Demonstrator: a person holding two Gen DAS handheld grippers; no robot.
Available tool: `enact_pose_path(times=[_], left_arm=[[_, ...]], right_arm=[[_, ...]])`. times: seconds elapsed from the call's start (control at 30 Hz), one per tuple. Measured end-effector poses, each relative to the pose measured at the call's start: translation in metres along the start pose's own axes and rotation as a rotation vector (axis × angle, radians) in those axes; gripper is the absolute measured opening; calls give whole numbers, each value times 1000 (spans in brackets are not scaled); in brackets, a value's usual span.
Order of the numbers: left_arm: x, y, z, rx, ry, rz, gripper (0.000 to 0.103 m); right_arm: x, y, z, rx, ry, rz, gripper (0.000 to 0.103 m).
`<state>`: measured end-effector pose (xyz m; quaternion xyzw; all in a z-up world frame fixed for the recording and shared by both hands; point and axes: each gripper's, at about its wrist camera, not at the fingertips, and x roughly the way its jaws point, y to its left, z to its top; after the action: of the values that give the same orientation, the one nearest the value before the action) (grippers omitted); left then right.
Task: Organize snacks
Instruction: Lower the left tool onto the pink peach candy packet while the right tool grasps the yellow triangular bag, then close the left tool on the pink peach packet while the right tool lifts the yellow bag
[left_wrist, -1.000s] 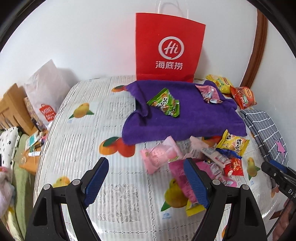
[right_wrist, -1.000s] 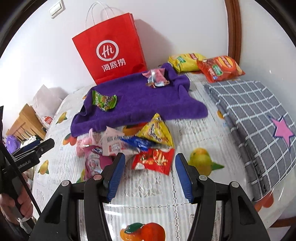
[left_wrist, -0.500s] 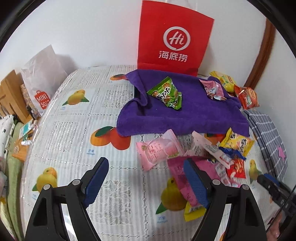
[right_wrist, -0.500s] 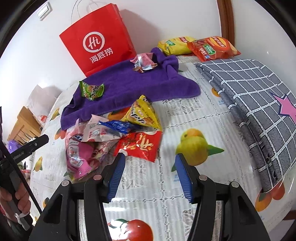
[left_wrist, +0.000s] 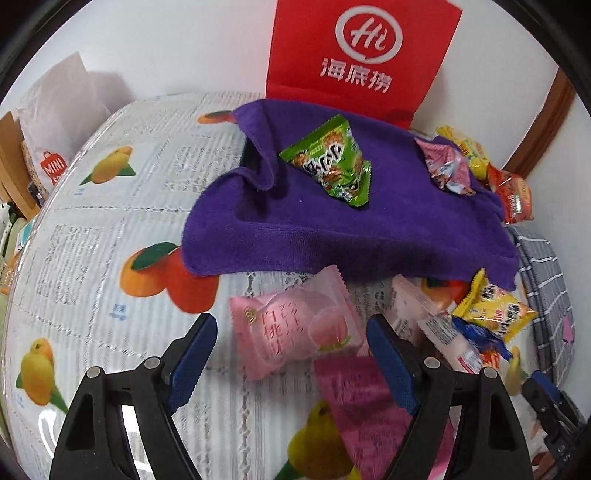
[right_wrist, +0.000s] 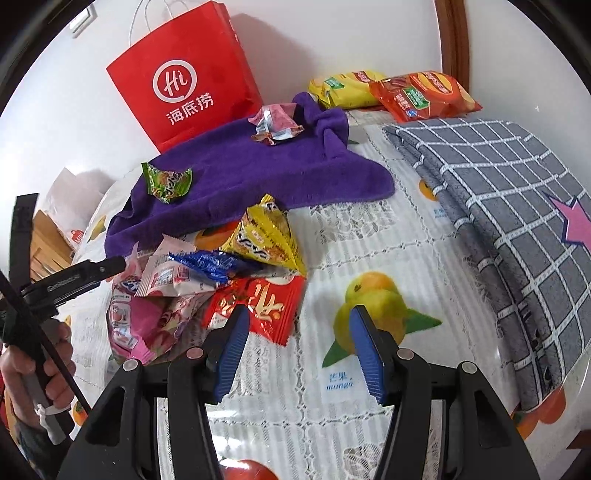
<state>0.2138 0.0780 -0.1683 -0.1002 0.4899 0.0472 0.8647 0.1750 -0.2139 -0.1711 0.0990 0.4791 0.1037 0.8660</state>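
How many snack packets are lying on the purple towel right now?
2. A green packet sits near the purple towel's left end; a pink-and-silver packet sits near its back right corner. Folds may hide more.

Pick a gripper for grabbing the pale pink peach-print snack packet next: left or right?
Left, probably. The left gripper is open with the pale pink peach-print snack packet between its fingers. The right gripper hangs by the red foil packet.

A pale pink peach snack packet (left_wrist: 295, 328) lies flat between the left fingers (left_wrist: 195, 354), untouched. A red snack packet (right_wrist: 258, 306) lies flat just ahead of the right fingers (right_wrist: 232, 343), heaped against other wrappers.
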Motion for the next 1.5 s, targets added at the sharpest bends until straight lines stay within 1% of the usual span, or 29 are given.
enact_pose_path(times=[0.1,0.17,0.23,0.3,0.43,0.53,0.63,0.7,0.93,1.03,1.13,1.2,1.27,1.33,1.37,1.5], left_arm=[[12,-5,2,7,18,13,82],[20,-8,1,22,27,43,82],[23,-8,-1,23,25,66,69],[21,-11,-3,53,4,93,61],[17,-7,-3,73,2,91,53],[12,1,-2,77,-3,103,52],[9,11,-1,71,-5,111,52],[7,18,0,63,-5,115,52],[13,26,2,42,19,84,53],[15,27,3,46,22,71,54],[15,26,3,49,21,64,53],[15,25,3,60,18,64,53],[14,23,3,65,16,54,52],[13,22,2,62,20,45,52],[11,22,2,62,18,46,52],[-4,22,-1,63,7,47,51]], right_arm=[[3,2,5,-9,-6,3,56],[4,2,9,-7,-19,6,56],[4,3,13,6,-29,28,56],[4,7,17,9,-40,41,56],[8,15,26,9,-64,51,56],[17,17,33,25,-59,56,56],[29,19,36,9,-46,25,56],[37,20,38,7,-32,20,56],[60,25,43,15,13,28,56],[69,28,47,14,27,33,60],[75,30,49,12,24,37,60],[76,31,49,6,20,36,57],[72,31,48,4,10,37,49],[68,30,48,6,5,43,48],[64,28,47,13,-2,54,45],[46,26,46,16,-29,72,44]])
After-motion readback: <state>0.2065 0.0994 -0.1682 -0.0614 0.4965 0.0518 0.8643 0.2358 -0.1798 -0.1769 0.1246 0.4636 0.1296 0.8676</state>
